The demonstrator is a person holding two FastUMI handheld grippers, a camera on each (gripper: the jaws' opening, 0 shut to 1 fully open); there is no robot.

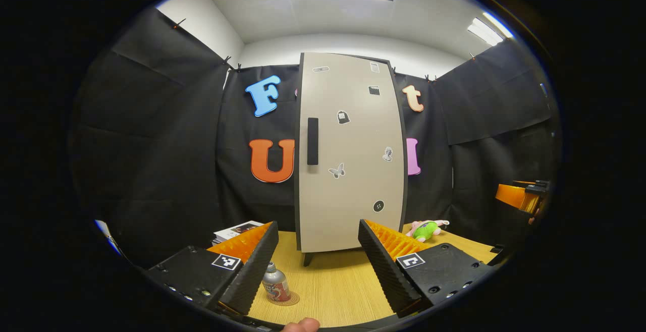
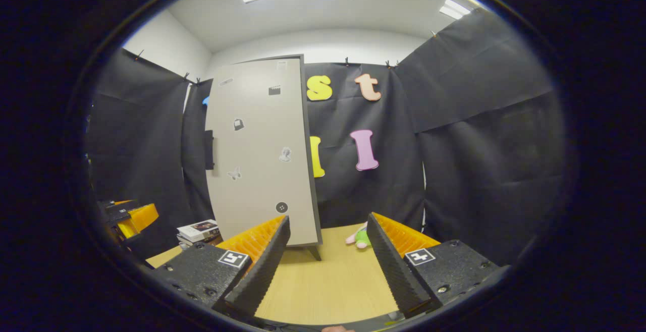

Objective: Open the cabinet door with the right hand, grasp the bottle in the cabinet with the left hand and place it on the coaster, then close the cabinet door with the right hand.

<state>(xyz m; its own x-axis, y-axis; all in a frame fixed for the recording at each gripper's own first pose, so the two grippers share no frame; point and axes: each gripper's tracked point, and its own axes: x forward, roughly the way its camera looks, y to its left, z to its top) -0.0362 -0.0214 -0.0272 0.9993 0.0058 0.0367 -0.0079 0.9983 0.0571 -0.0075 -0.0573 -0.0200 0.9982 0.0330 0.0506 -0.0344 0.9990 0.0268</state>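
Observation:
The tall beige cabinet stands on the table with its door shut and a dark vertical handle at the door's left edge. A small silver bottle stands upright on a round woven coaster, just right of my left finger. My left gripper is open and empty, facing the cabinet door from some distance. My right gripper is open and empty too, with the cabinet and its handle ahead on its left. In the left gripper view the right gripper hangs at the far right.
A green and pink plush toy lies on the wooden table right of the cabinet, also seen as the plush toy. A stack of books sits left of the cabinet, also seen as books.

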